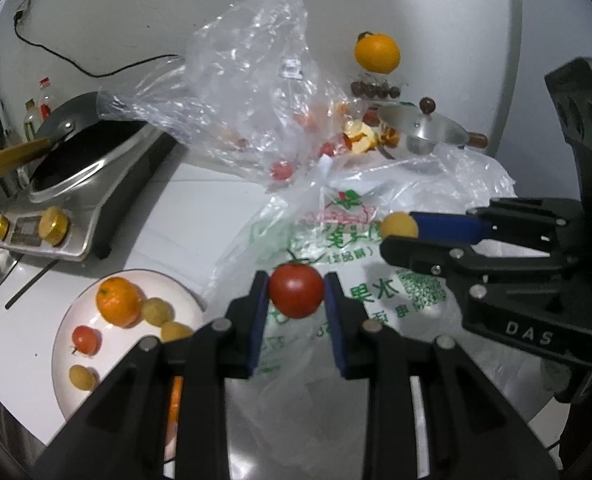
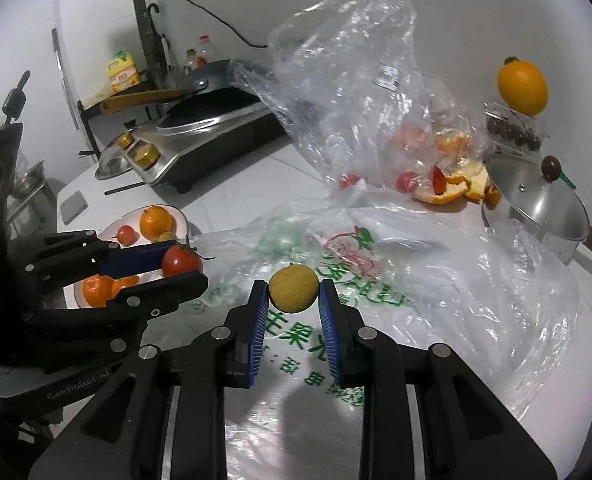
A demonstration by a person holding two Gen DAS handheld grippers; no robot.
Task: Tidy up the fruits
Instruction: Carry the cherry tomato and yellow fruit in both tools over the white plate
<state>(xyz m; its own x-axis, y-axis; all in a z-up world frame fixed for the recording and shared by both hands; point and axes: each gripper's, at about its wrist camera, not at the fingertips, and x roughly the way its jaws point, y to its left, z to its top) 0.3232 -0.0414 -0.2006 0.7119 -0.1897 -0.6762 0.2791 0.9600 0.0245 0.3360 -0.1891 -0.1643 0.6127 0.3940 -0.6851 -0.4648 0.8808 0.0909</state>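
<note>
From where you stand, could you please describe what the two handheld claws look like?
Both are matte black plastic, with angular linkage arms joined by round silver pivot pins. Each finger ends in a blue ribbed pad. The left claw has pale "GenRobot.AI" lettering on its body; the right claw reads "DAS". No hands, sleeves or cables on them are visible.

Both views dim, cool, grainy. Light from above, soft. Fisheye bends far grey wall [image 1: 136, 12] and white countertop [image 2: 232, 196]; black vignette fills corners. Glare patches on crumpled clear plastic bag [image 1: 248, 68] and shiny steel pot lid [image 2: 536, 196]. Soft dark shadow on printed white plastic bag [image 2: 292, 404], near centre. Near black gripper bodies slightly soft; far left clutter blurred.
</note>
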